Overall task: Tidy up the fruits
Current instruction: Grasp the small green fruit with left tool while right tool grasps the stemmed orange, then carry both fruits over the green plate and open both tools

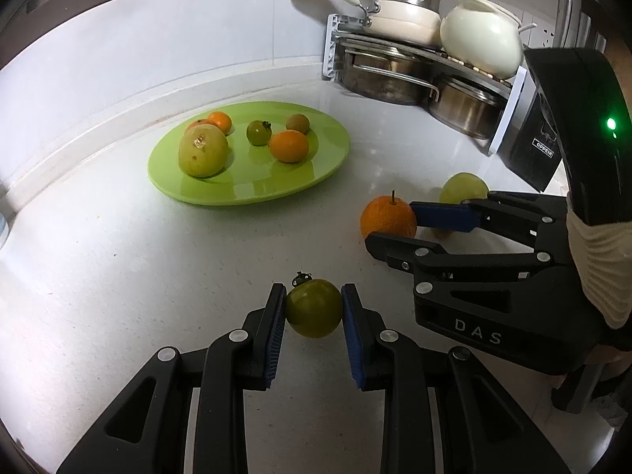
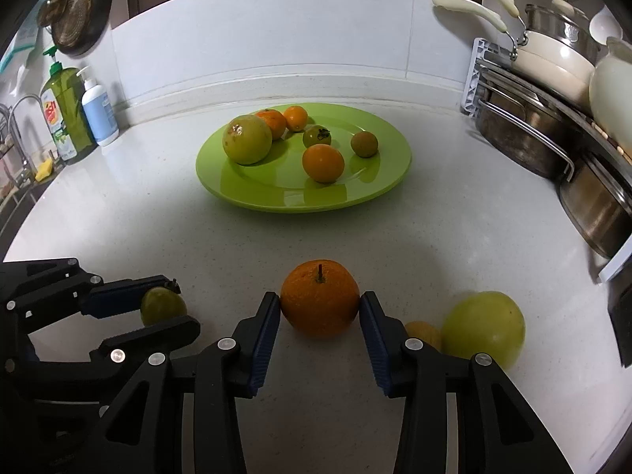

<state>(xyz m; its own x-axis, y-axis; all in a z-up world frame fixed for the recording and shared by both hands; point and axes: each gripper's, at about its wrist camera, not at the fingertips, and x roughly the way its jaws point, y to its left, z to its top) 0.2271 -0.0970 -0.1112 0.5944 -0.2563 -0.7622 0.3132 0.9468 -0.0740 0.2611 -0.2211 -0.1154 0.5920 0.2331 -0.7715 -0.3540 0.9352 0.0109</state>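
Left gripper (image 1: pixel 314 308) clamps a smooth, round green persimmon (image 1: pixel 314 309), calyx up; right gripper (image 2: pixel 320 308) pinches a pebbled orange (image 2: pixel 320 298), stem upright, on the speckled white counter (image 2: pixel 454 237).

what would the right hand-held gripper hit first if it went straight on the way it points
The orange already sits between the right hand-held gripper pads, so it meets that first. Beyond it lies bare counter, then probably the green plate, though depth is unclear.
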